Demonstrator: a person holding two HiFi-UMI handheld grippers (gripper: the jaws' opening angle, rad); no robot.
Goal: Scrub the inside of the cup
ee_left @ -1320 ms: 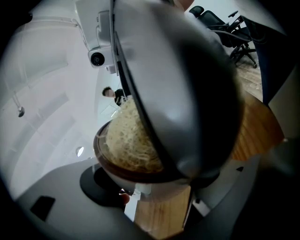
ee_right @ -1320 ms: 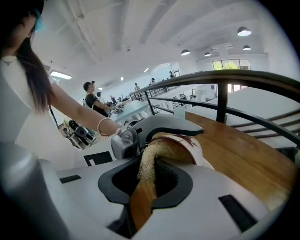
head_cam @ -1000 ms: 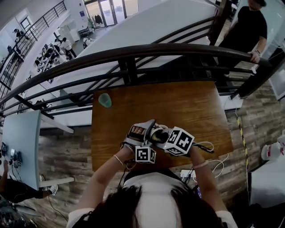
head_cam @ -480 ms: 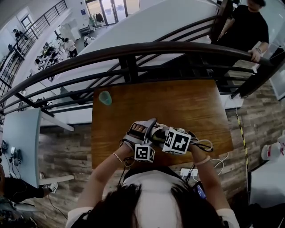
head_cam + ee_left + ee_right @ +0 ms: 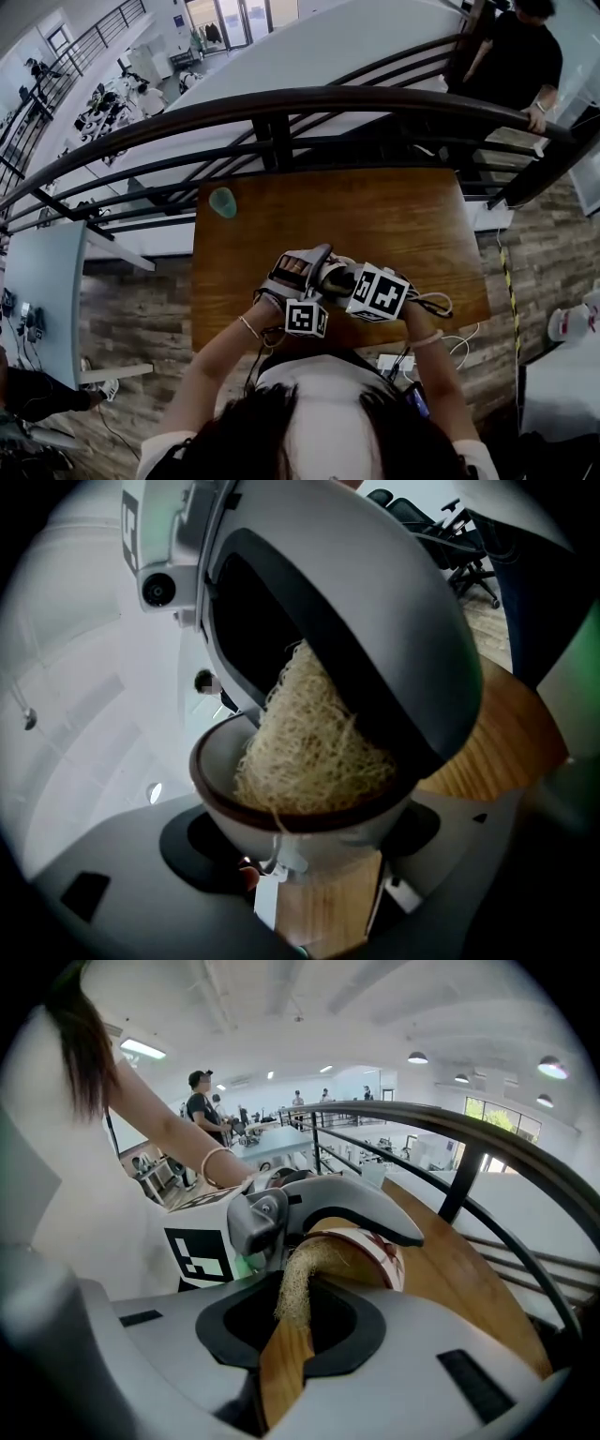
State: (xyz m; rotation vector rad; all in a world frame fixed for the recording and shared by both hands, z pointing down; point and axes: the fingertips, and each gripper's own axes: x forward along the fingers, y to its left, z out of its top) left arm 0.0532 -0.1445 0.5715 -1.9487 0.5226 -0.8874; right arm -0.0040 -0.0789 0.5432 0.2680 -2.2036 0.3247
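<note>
The cup (image 5: pixel 296 271), pale with a brown rim and a red pattern, is held low over the wooden table (image 5: pixel 403 216). My left gripper (image 5: pixel 302 284) is shut on it; its body (image 5: pixel 309 841) sits between the jaws with the mouth facing away. A wad of straw-coloured loofah scrubber (image 5: pixel 314 747) fills the cup's mouth. My right gripper (image 5: pixel 339 281) is shut on that scrubber (image 5: pixel 300 1283) and pushes it into the cup (image 5: pixel 382 1252). In the left gripper view the right gripper's grey shell (image 5: pixel 375 621) covers the cup's upper side.
A small teal object (image 5: pixel 222 202) lies at the table's far left corner. A dark curved railing (image 5: pixel 281 108) runs just beyond the table's far edge. A person in black (image 5: pixel 525 66) stands at the railing, upper right. Cables (image 5: pixel 459 347) hang off the near right edge.
The right gripper has shifted slightly left and back right with the scrubber inside the cup. The left gripper and cup have barely moved.
</note>
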